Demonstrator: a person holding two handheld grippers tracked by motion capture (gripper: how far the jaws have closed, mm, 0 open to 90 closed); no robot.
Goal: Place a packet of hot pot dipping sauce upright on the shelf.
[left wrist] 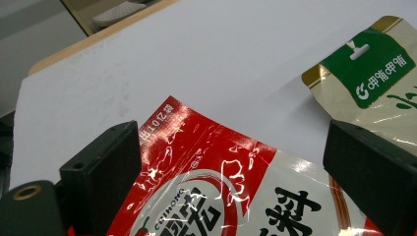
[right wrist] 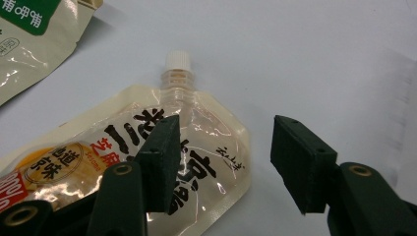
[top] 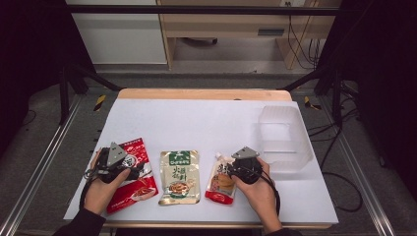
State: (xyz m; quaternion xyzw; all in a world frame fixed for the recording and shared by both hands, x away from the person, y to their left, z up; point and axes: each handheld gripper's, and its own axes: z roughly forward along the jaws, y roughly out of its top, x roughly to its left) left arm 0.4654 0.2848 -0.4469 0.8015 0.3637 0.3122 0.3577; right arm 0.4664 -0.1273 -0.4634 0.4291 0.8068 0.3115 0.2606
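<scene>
Bright overhead light on the white table [top: 206,123], dark surroundings, glare on the red packet [left wrist: 206,162], slight softness throughout

Red pouch [top: 133,178]: flat on table, near-left, glossy, white label. Spout pouch [top: 222,179]: cream w/ red base, white cap pointing far, flat, near-right.

Left gripper [top: 114,164] hides part of the red packet [top: 139,184], its print unreadable

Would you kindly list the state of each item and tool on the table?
Red packet: sealed, lying flat.
Green-topped pouch: sealed, lying flat.
Spouted pouch: capped, lying flat.
Clear bin: empty.
Left tool: open over red packet.
Right tool: open over spouted pouch.
</scene>
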